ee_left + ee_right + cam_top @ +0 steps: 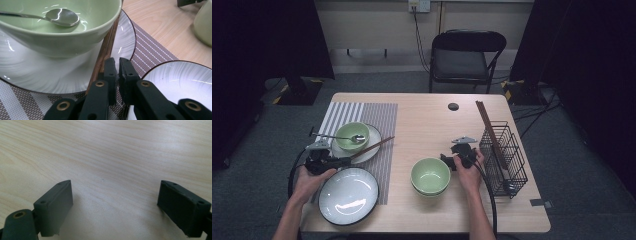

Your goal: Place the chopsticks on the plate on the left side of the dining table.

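High view: pair of thin brown wooden chopsticks [372, 147], propped on white ribbed plate [373, 145] beside green bowl [352, 135]; left hand-held gripper [343, 161] at their near end.

Left gripper view: jaws nearly shut on chopstick ends; light, stiff, slippery; likely pivots, so grip firmly.

Right gripper view: right hand-held gripper [115, 207] wide, empty, over bare tabletop [112, 152].
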Tool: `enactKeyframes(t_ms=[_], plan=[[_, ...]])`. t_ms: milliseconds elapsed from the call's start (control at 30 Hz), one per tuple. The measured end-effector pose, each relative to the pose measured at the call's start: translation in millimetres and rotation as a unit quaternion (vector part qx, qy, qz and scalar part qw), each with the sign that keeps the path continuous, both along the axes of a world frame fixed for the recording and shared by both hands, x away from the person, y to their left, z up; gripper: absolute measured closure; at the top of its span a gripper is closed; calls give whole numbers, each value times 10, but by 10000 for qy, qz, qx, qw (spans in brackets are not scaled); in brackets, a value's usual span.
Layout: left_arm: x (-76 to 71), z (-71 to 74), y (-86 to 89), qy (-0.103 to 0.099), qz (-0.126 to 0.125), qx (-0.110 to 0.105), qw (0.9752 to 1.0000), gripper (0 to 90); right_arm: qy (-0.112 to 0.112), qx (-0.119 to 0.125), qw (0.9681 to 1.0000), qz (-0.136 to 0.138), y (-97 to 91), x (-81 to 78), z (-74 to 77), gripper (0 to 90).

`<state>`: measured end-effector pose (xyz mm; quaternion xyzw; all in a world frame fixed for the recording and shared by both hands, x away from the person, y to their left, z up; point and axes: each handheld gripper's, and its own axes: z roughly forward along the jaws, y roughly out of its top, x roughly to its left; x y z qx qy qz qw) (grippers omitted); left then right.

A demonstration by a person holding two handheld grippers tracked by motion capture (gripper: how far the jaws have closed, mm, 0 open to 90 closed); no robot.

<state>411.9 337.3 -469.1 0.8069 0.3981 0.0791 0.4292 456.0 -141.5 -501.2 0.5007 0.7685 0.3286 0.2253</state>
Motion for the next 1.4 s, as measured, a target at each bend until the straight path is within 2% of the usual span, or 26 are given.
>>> enactKeyframes(t_ms=[67,200,300,400,500,600,667,800,1000,1033,1400], plan=[[-13,15,10,-41,-42,-49,10000,846,1,2,10000,-1,0,0,0,120],[-19,70,33,-162,-74,-335,9993,834,0,1,10000,-1,0,0,0,120],[-16,89,65,-261,117,-450,9986,769,0,2,10000,-1,0,0,0,120],[4,69,116,-263,317,-523,9978,710,1,1,10000,-1,0,0,0,120],[20,50,127,-253,370,-422,9981,669,0,1,10000,-1,0,0,0,120],[33,31,104,-222,316,-388,9985,660,0,1,10000,-1,0,0,0,120],[43,15,87,-221,312,-284,9989,659,0,2,10000,-1,0,0,0,120],[77,-37,70,-111,312,-186,9993,667,1,2,10000,-1,0,0,0,120],[75,-35,28,-67,219,-75,9997,728,1,0,10000,-1,0,0,0,120],[77,-40,27,-58,265,-36,9996,729,0,0,10000,0,0,0,0,120],[59,-52,78,-109,206,-92,9997,754,0,0,10000,-1,0,0,0,120]])
